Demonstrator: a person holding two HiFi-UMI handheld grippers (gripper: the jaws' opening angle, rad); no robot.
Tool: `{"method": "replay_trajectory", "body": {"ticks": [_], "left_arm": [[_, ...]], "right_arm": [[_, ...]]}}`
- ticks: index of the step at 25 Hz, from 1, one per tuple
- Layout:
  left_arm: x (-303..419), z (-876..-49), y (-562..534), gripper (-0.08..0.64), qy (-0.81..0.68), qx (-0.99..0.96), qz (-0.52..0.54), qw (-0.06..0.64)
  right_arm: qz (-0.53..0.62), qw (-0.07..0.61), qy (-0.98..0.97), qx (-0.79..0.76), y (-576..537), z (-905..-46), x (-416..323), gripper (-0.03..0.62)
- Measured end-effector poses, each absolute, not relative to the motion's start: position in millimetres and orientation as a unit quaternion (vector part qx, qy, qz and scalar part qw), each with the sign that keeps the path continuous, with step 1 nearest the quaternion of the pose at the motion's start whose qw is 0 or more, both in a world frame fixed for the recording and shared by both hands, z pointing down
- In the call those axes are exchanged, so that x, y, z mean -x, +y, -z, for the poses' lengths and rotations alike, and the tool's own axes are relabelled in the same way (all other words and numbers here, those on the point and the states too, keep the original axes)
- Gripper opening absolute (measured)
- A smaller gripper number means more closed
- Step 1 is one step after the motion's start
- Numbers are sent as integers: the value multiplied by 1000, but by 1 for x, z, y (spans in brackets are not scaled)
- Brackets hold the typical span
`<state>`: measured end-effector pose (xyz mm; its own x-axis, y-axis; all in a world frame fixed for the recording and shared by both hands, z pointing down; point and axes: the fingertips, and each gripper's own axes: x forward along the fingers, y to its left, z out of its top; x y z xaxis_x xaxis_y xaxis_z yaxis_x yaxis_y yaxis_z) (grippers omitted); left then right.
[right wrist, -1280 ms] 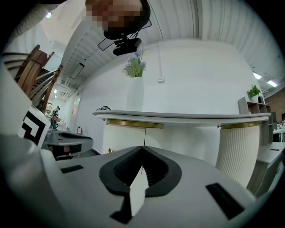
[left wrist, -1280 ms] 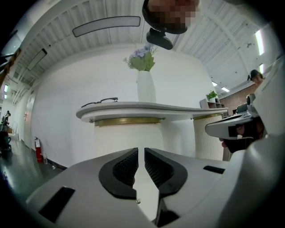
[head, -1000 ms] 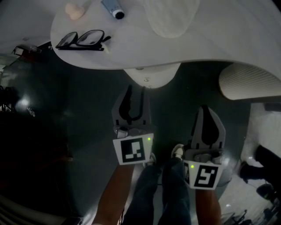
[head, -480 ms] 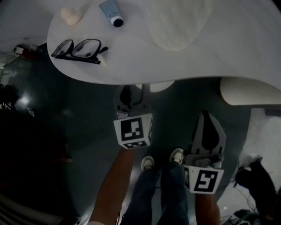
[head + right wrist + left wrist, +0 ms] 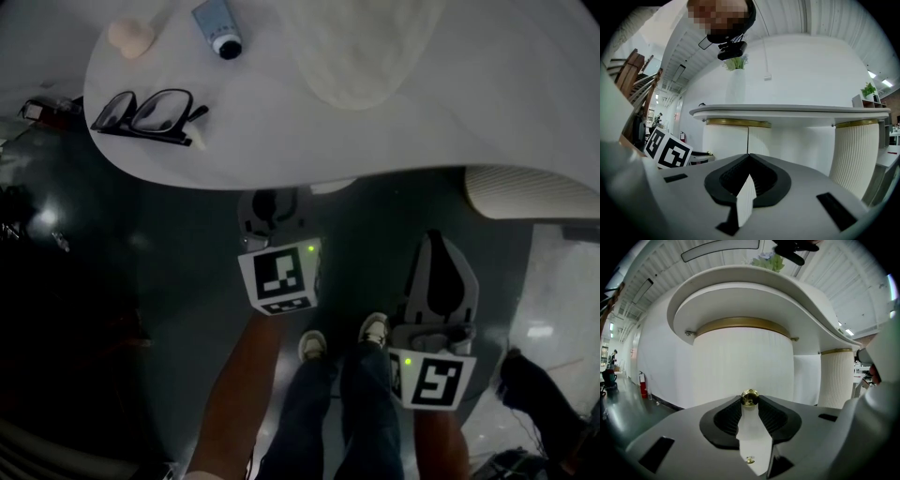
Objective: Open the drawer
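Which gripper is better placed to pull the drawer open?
Left. The left gripper has just been closing and its jaws clamp the brass knob on the drawer front. The right gripper is shut and empty, away from it.

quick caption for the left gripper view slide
Left tool, jaws just closed in, pinching the brass knob of the white drawer under the tabletop.

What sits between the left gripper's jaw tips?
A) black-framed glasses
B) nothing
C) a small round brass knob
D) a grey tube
C: the left gripper view shows the small round brass knob pinched between the tips of the left gripper, whose jaws have just been closing.
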<state>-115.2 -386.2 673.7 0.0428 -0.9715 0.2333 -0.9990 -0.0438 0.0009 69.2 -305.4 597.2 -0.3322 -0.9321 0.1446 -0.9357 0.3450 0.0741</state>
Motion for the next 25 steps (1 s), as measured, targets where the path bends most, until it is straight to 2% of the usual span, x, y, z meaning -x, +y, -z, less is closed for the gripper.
{"method": "replay_trajectory", "body": {"ticks": [11, 25], "left_arm": [[115, -671, -377, 101, -686, -719, -86, 72], [111, -672, -286, 101, -688, -718, -58, 90]], "right_arm": [[-12, 81, -815, -573, -299, -596, -69, 5], [3, 75, -819, -569, -268, -584, -58, 5]]}}
